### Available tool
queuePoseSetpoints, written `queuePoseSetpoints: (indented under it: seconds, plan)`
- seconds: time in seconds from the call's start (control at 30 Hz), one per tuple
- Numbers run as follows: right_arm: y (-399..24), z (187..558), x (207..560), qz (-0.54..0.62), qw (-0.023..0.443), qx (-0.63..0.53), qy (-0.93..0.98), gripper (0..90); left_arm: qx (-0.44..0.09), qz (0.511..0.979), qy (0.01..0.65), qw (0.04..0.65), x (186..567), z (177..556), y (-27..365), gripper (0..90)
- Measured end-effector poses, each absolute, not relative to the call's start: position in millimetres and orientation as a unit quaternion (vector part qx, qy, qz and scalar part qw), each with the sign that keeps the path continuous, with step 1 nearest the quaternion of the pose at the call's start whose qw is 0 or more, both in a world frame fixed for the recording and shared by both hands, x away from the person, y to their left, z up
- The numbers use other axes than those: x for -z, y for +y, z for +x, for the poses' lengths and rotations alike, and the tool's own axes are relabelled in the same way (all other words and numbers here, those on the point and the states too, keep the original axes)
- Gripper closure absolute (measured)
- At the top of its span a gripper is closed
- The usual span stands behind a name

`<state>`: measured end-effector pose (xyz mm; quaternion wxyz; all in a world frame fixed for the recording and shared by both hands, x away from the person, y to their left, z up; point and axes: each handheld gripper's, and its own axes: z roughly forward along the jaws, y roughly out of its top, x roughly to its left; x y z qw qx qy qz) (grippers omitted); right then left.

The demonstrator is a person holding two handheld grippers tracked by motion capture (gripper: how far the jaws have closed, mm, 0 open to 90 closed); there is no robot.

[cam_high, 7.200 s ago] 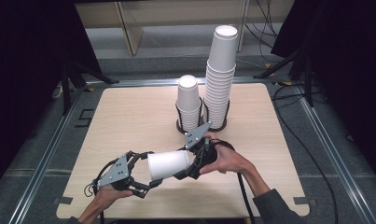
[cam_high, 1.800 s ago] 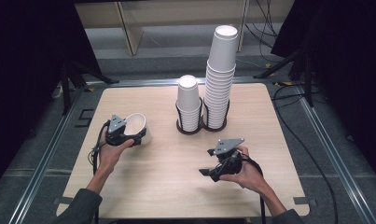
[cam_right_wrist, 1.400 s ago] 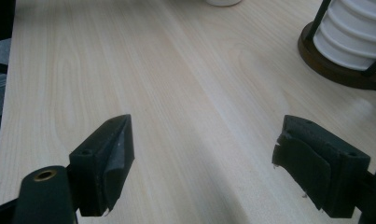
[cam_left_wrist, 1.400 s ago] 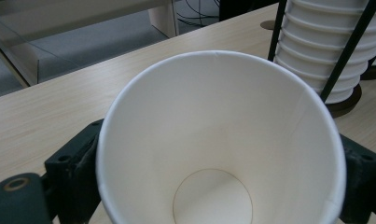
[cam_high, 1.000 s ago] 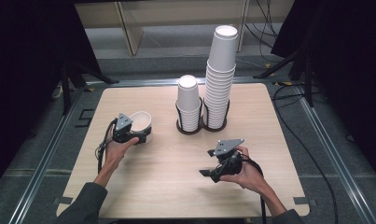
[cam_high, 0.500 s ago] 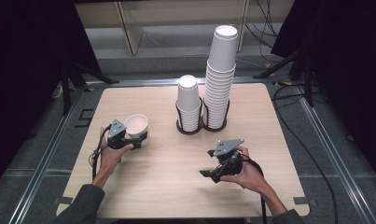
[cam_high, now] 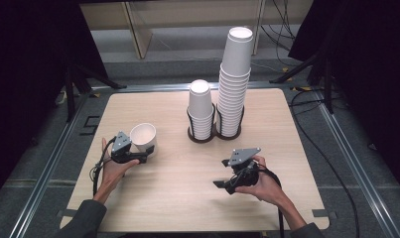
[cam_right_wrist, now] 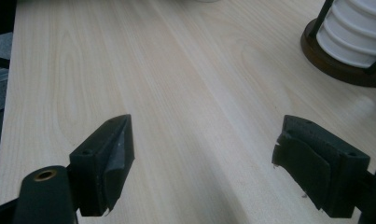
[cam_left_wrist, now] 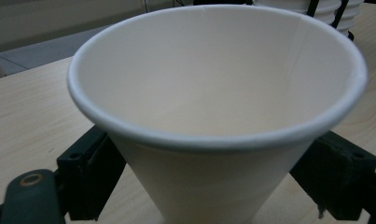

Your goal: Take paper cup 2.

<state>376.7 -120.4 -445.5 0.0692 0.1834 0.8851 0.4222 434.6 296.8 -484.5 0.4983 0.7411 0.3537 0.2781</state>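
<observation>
A white paper cup [cam_high: 143,135] stands mouth up at the table's left, low over the wood. My left gripper [cam_high: 147,148] holds it around its lower wall. In the left gripper view the cup [cam_left_wrist: 213,93] sits between the two black jaws of the left gripper [cam_left_wrist: 213,196], whose pads press its sides. These jaws have just been closing on the cup. My right gripper [cam_high: 219,184] rests low at the front right, apart from the cup. Its jaws stand wide open over bare wood in the right gripper view [cam_right_wrist: 204,158].
A dark wire holder [cam_high: 213,135] at the back centre carries a short cup stack [cam_high: 200,106] and a tall cup stack [cam_high: 233,84]. Its base [cam_right_wrist: 335,65] lies ahead and to the right of the right gripper. Metal rails [cam_high: 58,163] edge the wooden table [cam_high: 187,198].
Seconds ago both grippers held the cup on its side at the front. Since then the left one has carried it upright to the left, drifting slightly nearer and lower. The right hand has stayed put.
</observation>
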Motion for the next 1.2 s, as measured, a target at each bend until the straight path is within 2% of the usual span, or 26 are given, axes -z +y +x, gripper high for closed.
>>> queuePoseSetpoints:
  seconds: [0.33, 0.6, 0.87, 1.2]
  plan:
    - [-122, 376, 445, 0.186, 0.069, -0.422, 0.884, 19.3, -0.274, 0.753, 0.359, 0.479, 486, 421, 302, 14.5]
    - [-127, 377, 442, 0.201, 0.077, -0.43, 0.877, 19.2, -0.281, 0.753, 0.368, 0.467, 478, 392, 304, 14.5]
    - [-137, 379, 433, 0.24, 0.113, -0.44, 0.858, 19.2, -0.29, 0.718, 0.393, 0.496, 459, 351, 299, 14.6]
    - [-164, 388, 422, 0.322, 0.149, -0.462, 0.813, 19.3, -0.262, 0.718, 0.394, 0.51, 456, 324, 280, 15.1]
